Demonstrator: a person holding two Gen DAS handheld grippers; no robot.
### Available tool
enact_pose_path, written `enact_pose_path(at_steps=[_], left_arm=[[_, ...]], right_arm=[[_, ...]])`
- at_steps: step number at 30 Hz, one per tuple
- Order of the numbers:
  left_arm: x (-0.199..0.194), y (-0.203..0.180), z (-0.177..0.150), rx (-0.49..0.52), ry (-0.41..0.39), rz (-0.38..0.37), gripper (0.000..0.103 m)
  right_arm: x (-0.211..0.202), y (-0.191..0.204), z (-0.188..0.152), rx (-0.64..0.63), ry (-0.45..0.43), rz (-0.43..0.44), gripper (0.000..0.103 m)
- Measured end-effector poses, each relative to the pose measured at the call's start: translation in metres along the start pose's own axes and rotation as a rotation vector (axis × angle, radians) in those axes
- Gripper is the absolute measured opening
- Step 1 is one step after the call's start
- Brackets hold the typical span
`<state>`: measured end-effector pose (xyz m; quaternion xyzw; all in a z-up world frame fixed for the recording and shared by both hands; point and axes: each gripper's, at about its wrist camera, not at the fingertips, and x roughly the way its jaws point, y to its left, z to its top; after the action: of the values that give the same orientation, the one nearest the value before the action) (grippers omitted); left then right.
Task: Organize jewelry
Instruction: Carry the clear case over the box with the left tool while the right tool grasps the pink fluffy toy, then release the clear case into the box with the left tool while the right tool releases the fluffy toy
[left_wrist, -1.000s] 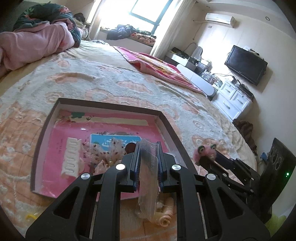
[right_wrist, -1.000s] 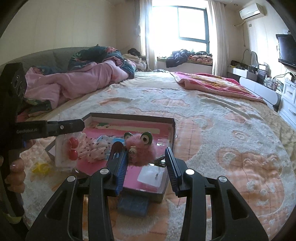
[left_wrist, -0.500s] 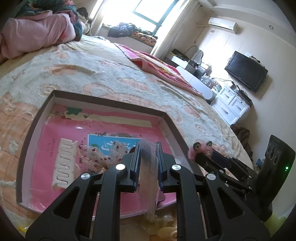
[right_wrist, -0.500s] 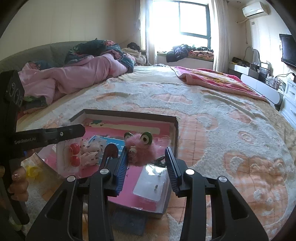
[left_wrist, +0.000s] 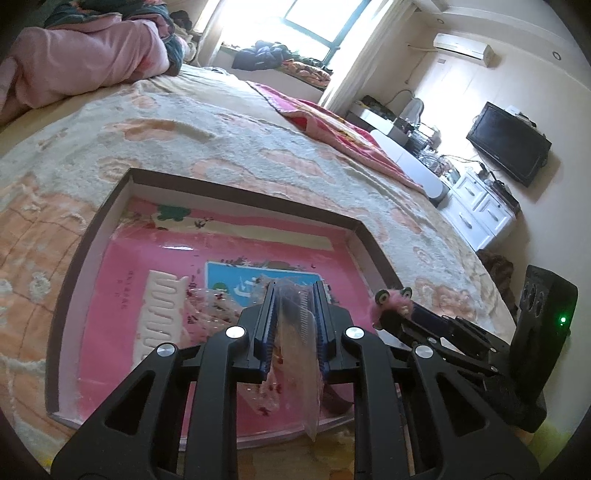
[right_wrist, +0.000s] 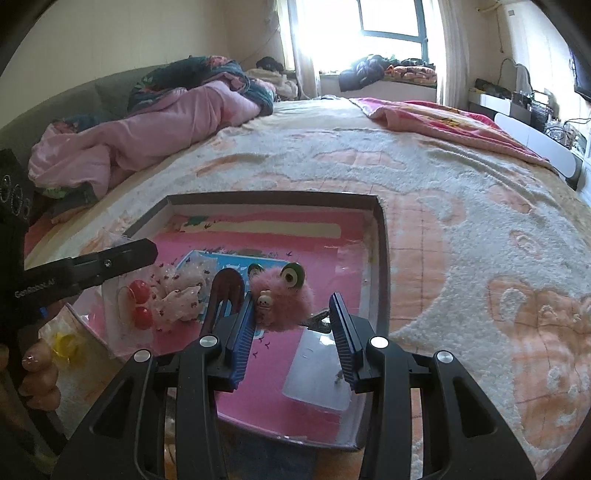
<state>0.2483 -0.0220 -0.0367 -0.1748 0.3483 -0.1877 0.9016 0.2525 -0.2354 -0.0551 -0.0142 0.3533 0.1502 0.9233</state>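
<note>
A shallow dark-rimmed box (left_wrist: 236, 186) with a pink lining lies on the bed. My left gripper (left_wrist: 295, 288) hangs over its near part; its jaws are opening, and a clear packet (left_wrist: 295, 339) still hangs pinched between the pads. In the right wrist view that packet (right_wrist: 125, 306) shows two red beads. My right gripper (right_wrist: 291, 297) is shut on a pink fluffy clip (right_wrist: 280, 299) with frog eyes, just above the box floor. In the box lie a white comb clip (left_wrist: 162, 310), a lace scrunchie (right_wrist: 177, 291), a dark red band (right_wrist: 229, 280) and a small clear bag (right_wrist: 317, 369).
The box rim (right_wrist: 382, 258) stands right of my right gripper. A pink quilt (right_wrist: 147, 136) is heaped at the bed's far left and a pink blanket (right_wrist: 443, 122) lies far right. A yellow item (right_wrist: 62, 343) lies left of the box. A person's fingers (right_wrist: 37, 365) hold the left gripper.
Both grippers have come forward and lower over the box, which now fills more of each view. The packet and the fluffy clip have travelled with them.
</note>
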Motion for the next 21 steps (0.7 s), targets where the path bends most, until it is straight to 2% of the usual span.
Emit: enact_pose_path(at_steps=[15, 21], left_arm=[[0.000, 0.017, -0.006, -0.030, 0.022, 0.051, 0.022], [-0.004, 0.022, -0.006, -0.039, 0.018, 0.065, 0.031]], right_arm=[[0.014, 0.006, -0.008, -0.019, 0.059, 0.026, 0.038], [0.014, 0.010, -0.012, -0.043, 0.068, 0.030, 0.040]])
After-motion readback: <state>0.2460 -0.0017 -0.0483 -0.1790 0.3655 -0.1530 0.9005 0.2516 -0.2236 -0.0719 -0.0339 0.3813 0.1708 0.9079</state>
